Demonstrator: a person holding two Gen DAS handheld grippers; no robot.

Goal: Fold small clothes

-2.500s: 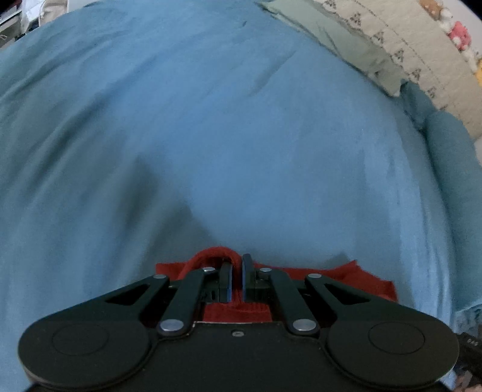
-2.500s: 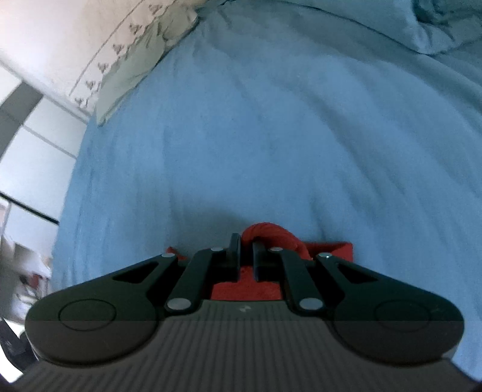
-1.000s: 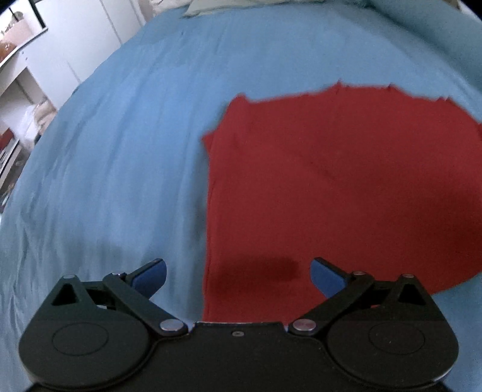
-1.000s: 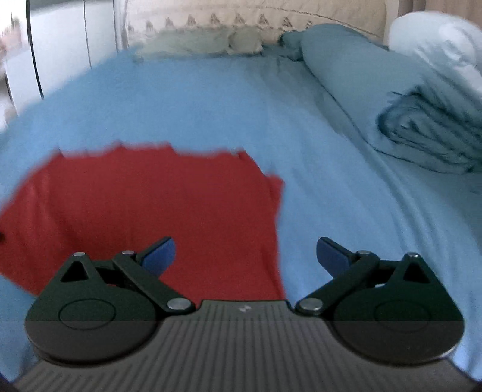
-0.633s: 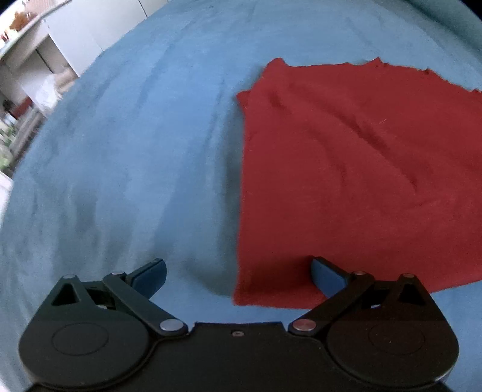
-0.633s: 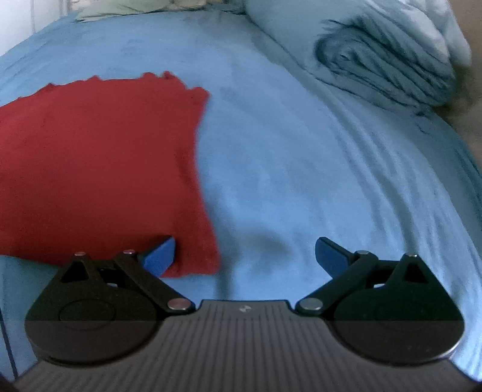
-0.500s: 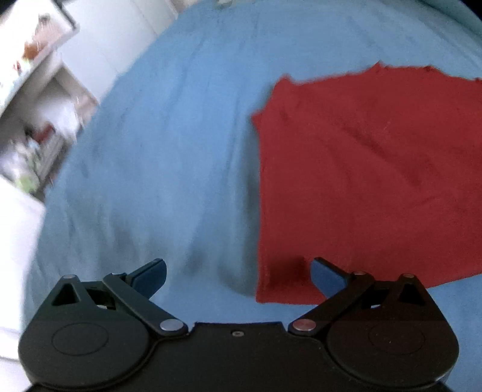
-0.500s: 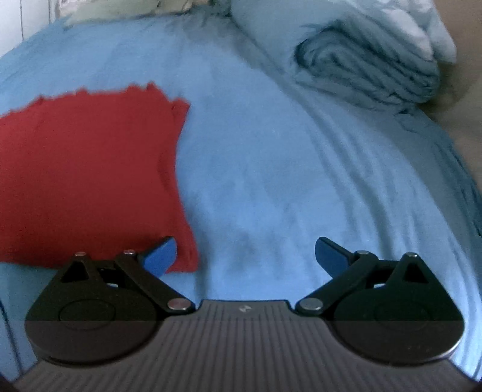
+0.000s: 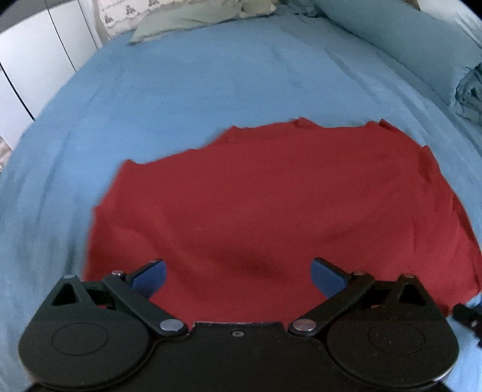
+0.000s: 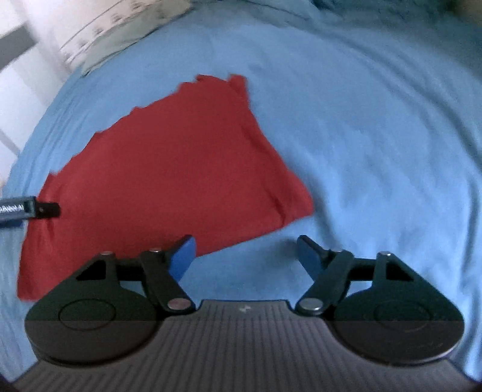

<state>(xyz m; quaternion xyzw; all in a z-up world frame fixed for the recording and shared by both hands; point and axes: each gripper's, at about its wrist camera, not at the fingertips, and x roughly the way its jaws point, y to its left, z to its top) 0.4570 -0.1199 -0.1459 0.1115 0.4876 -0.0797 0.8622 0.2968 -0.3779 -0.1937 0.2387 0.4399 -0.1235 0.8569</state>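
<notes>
A red garment [image 9: 271, 205] lies flat on the blue bedsheet [image 9: 180, 84]. My left gripper [image 9: 238, 277] is open and empty, its blue pads over the garment's near edge. In the right wrist view the garment [image 10: 168, 169] lies to the left. My right gripper [image 10: 245, 253] is open and empty, just off the garment's near right corner, over the bare sheet [image 10: 376, 135]. A tip of the left gripper [image 10: 45, 209] shows at the garment's left edge.
Pale green pillows [image 9: 192, 18] and a patterned headboard [image 9: 120, 18] lie at the far end. A rolled blue duvet [image 9: 470, 90] lies along the right side. White cupboard doors [image 9: 36, 60] stand left of the bed.
Both grippers have let go of the red garment, opened and pulled back. The garment now lies spread on the sheet. The left view has swung over its near edge; the right has shifted to its corner.
</notes>
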